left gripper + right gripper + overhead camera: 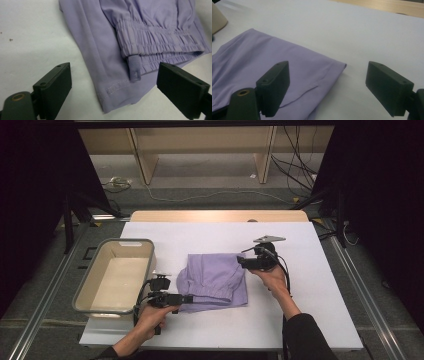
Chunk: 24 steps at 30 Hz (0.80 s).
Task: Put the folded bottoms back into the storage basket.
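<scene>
A folded lilac garment point(212, 280) with an elastic waistband point(160, 41) lies on the white table cover point(300, 320). My left gripper point(190, 298) hovers at its near left corner, jaws open, with the hemmed corner point(115, 100) and a small belt loop point(134, 67) between them and untouched. My right gripper point(240, 262) sits at the garment's far right corner point(342, 65), jaws open wide above the cloth edge with nothing gripped.
A beige plastic bin point(116, 275) stands at the table's left side, close to my left hand. A bare wooden strip point(220, 216) runs along the far table edge. Shelving and cables point(295, 160) lie on the floor beyond.
</scene>
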Each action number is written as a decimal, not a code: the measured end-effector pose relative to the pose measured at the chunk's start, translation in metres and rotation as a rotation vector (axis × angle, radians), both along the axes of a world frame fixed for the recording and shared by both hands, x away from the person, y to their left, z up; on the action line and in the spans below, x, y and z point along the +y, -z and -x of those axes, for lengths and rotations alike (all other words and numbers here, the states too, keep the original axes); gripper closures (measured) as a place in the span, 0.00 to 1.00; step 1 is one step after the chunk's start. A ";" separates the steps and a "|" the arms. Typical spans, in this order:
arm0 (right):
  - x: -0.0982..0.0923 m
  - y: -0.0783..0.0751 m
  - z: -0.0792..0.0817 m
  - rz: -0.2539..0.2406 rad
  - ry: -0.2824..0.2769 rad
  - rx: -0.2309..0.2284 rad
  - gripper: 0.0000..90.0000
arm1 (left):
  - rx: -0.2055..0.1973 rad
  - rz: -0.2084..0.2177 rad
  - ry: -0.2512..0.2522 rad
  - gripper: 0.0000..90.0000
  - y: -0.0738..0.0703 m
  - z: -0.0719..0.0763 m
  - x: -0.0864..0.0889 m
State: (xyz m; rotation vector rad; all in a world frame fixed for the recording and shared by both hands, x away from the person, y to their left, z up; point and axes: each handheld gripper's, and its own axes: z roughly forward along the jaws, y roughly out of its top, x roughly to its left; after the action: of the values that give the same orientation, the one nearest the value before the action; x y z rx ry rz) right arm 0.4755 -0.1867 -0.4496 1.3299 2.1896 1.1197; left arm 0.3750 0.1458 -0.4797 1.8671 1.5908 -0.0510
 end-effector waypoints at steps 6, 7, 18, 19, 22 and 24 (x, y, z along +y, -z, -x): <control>0.002 0.002 -0.006 0.009 -0.003 0.011 0.23 | 0.002 -0.006 0.007 0.14 0.000 -0.001 -0.003; 0.002 0.002 -0.006 0.009 -0.003 0.011 0.23 | 0.004 0.000 0.008 0.14 0.000 -0.001 -0.005; 0.006 0.006 -0.012 0.020 -0.003 0.027 0.23 | -0.020 0.003 0.027 0.25 0.001 -0.006 -0.017; 0.006 0.007 -0.014 0.022 -0.004 0.028 0.23 | -0.025 0.016 0.024 0.30 0.001 -0.007 -0.016; 0.007 0.009 -0.016 0.016 -0.001 0.040 0.23 | -0.024 0.040 0.013 0.39 0.003 -0.009 -0.017; 0.007 0.010 -0.018 0.017 -0.001 0.046 0.23 | -0.027 0.026 0.025 0.42 0.002 -0.010 -0.020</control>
State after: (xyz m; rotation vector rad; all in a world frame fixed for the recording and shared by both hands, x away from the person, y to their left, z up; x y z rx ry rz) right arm 0.4939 -0.1794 -0.4592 1.3603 2.2280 1.0791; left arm 0.3846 0.1259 -0.4821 1.8603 1.5415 -0.0571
